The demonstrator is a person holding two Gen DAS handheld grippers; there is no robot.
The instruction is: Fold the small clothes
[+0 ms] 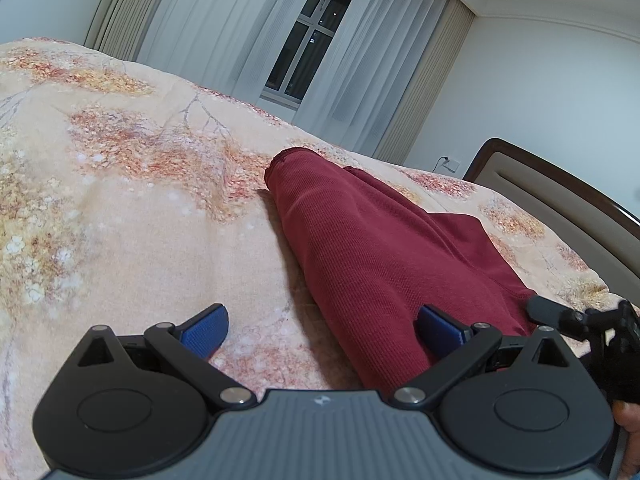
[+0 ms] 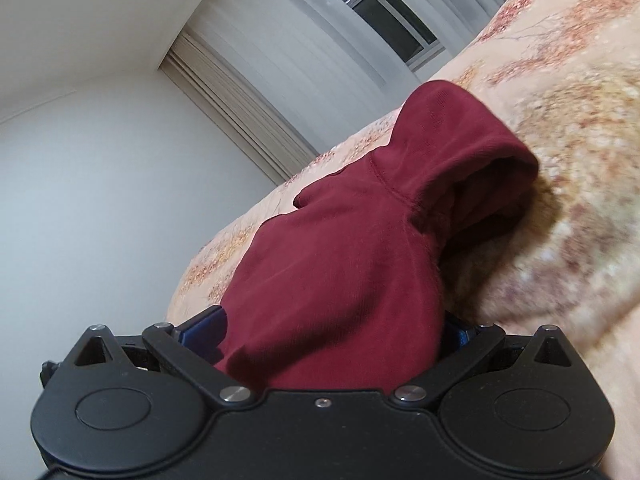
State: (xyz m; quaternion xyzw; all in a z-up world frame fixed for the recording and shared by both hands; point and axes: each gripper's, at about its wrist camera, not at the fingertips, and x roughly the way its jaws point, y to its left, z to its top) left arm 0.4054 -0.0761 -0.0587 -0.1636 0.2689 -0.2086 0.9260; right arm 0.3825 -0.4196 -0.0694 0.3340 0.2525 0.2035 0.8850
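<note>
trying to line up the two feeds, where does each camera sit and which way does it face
Left wrist view: sits on the left claw, looking low across the floral peach bedspread toward the curtained window; both blue pads are spread wide, and the right claw and a bit of hand show at the right edge.
Right wrist view: sits on the right claw, tilted, looking along the dark red knit garment bunched between its fingers.
Shared: the dark red knit garment, bedspread and window.
</note>
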